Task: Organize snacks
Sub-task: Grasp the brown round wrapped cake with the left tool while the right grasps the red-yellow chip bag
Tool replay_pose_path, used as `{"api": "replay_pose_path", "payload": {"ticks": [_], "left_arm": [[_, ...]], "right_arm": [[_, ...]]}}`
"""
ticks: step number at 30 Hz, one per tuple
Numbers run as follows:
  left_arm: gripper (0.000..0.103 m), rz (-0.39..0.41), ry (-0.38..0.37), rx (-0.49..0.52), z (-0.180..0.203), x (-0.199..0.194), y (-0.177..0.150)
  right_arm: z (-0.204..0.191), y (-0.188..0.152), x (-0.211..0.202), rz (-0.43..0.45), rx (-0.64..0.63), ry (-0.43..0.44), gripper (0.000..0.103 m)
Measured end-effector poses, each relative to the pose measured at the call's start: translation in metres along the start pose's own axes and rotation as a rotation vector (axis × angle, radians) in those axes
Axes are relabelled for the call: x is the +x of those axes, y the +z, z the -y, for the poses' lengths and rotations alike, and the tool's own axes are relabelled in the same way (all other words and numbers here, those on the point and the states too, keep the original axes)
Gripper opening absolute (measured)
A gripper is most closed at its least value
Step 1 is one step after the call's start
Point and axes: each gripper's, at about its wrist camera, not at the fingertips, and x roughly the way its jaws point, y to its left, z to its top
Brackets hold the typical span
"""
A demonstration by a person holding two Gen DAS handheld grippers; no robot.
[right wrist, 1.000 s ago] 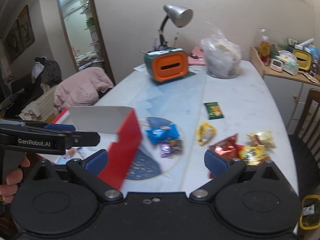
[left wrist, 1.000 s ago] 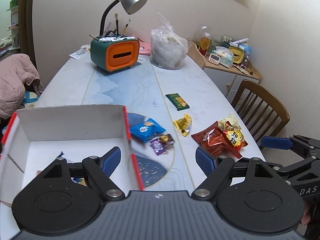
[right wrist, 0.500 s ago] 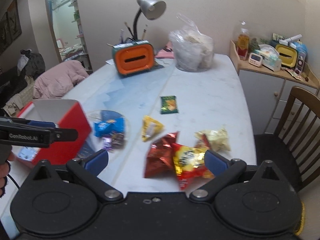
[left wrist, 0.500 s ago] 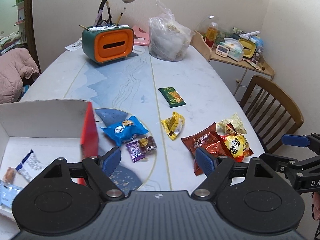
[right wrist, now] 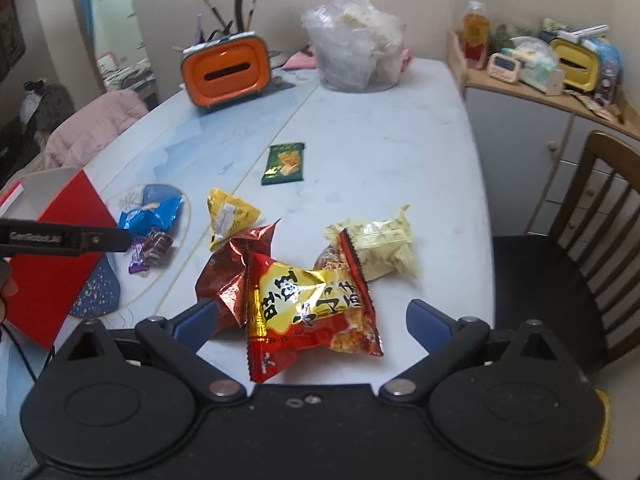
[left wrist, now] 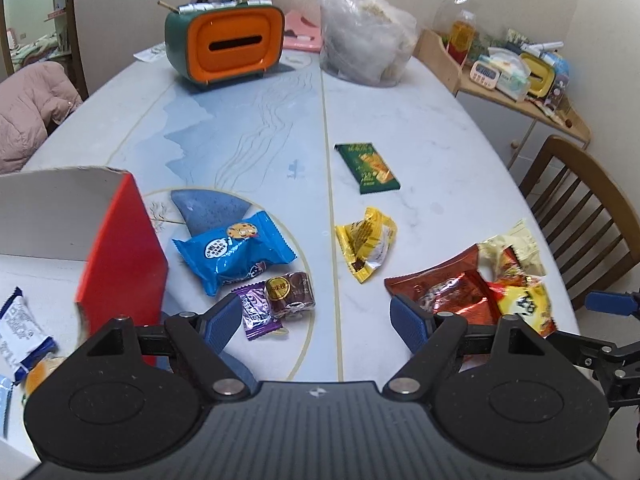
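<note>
- While most snacks are still lying loose on the bench (left wrist: 420, 128), both claws are hanging over them with nothing gripped, so the step in hand is looking like a reach for the next packet.
- Left claw (left wrist: 318, 320) is standing released, jaws wide, nothing between them; purple candy (left wrist: 256, 312) and brown candy (left wrist: 290, 290) are lying just ahead of its left finger, blue cookie pack (left wrist: 236, 254) touching them from behind.
- Right claw (right wrist: 310, 322) is also standing released, with the red-and-yellow chip bag (right wrist: 308, 306) lying between its fingers but not pinched.
- Dark red bag (right wrist: 230, 272) is lying under that chip bag's left edge; pale yellow packet (right wrist: 384, 248) is touching behind it.
- Yellow wrapper (left wrist: 366, 248) and green flat packet (left wrist: 368, 166) are sitting apart, further up the bench.
- Red-sided box (left wrist: 124, 256) is sitting at left, already holding a blue-and-white packet (left wrist: 20, 332).
- Next move is probably calling for: lowering right claw, clenching on chip bag gently (crinkly, air-filled, likely slipping), carrying it across to the box.
</note>
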Motion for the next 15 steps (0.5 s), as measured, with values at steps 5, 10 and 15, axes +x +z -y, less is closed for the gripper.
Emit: {"api": "replay_pose_path", "payload": {"ticks": [5, 10, 15], "left_arm": [[0.073, -0.036, -0.002, -0.008, -0.003, 0.021, 0.004], [0.067, -0.072, 0.008, -0.03, -0.008, 0.04, 0.009], [0.06, -0.106, 0.0, -0.04, -0.011, 0.053, 0.011]], "right_arm": [[0.007, 0.005, 0.017, -0.022, -0.04, 0.053, 0.1], [0.013, 0.009, 0.032, -0.045, -0.056, 0.109, 0.1], [0.019, 0.012, 0.043, -0.055, -0.059, 0.144, 0.1]]}}
